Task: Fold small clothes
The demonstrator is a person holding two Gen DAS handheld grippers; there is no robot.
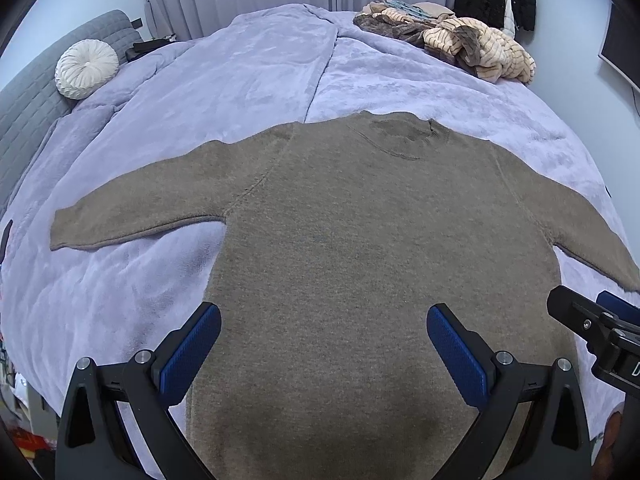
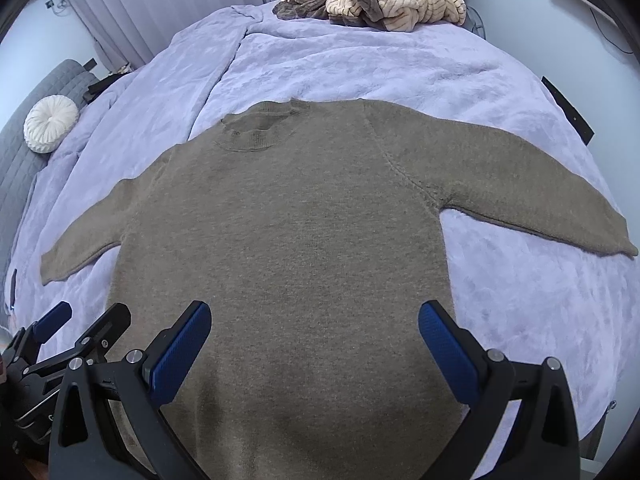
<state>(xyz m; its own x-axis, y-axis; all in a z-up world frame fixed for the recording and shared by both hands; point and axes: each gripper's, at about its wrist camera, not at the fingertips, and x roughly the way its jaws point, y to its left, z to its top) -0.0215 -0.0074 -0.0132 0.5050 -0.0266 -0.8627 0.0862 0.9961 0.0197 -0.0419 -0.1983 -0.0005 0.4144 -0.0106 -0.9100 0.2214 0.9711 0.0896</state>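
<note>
Brown knit filled most of what you saw: the sweater [image 1: 352,248] lay flat and face up on the lavender blanket [image 1: 248,64], both sleeves stretched out to the sides, its collar toward the far edge of the bed and its hem nearest you. Your left gripper [image 1: 324,344] hung above the lower part of the sweater with its jaws spread wide, the blue pads [image 1: 192,354] holding nothing. Your right gripper [image 2: 314,346] was just beside it over the same lower part, jaws likewise spread and empty. Far across the bed, a heap of striped cream and brown clothes [image 1: 472,46] sat well apart from the sweater. A round white cushion [image 1: 86,68] rested against the grey headboard [image 1: 28,92].
</note>
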